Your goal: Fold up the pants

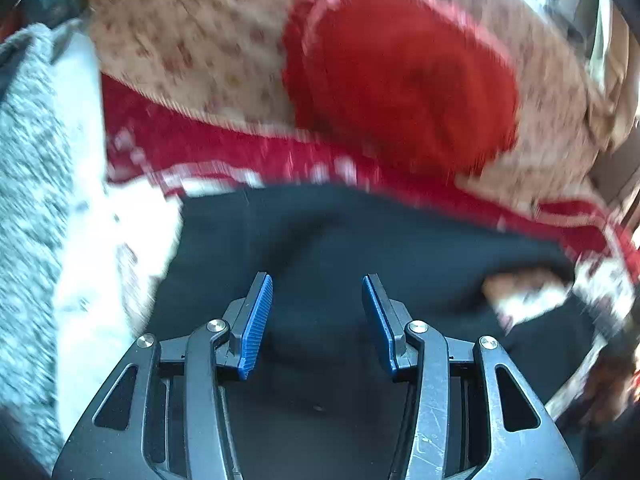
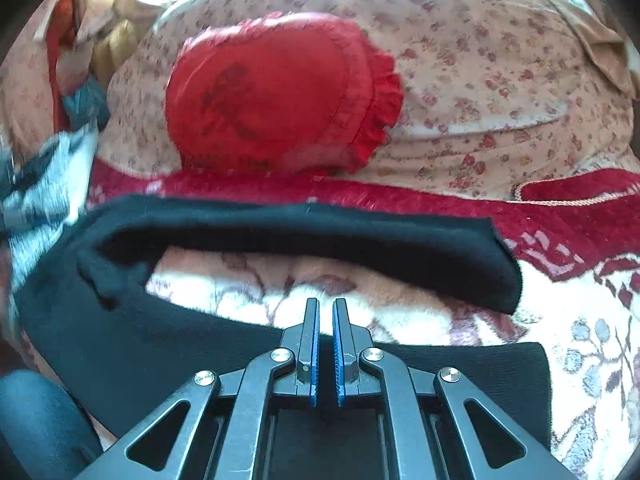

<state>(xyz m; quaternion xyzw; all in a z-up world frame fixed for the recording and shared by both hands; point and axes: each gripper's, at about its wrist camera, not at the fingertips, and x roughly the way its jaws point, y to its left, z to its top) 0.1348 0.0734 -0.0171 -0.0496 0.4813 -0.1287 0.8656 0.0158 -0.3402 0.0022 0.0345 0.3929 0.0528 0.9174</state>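
- Your left gripper [image 1: 318, 292] hangs over the black pants [image 1: 360, 240] with its blue pads standing apart and nothing pinched between them; dark cloth fills the view below it.
- Your right gripper [image 2: 326, 312] has its jaws drawn almost together, a thin slit showing between the pads (whether any cloth is caught in that slit cannot be told); its fingers sit over the near edge of the pants [image 2: 280, 232].
- In the right wrist view the pants lie across the bed as two dark bands: a far leg running left to right and ending in a hem on the right, and a near stretch under the gripper, with pale floral blanket [image 2: 580, 340] showing between them.
- The surface is a bed covered by that white blanket with a red patterned border [image 2: 560, 208].
- Beyond the border, a beige flower-print pillow [image 2: 480, 80] carries a red frilled cushion [image 2: 276, 96] leaning on it.
- In the left wrist view a grey-white knitted fabric [image 1: 28, 160] lies along the left edge, and the whole frame is smeared by motion blur.
- A blue-clad knee [image 2: 36, 412] shows at the lower left of the right wrist view.
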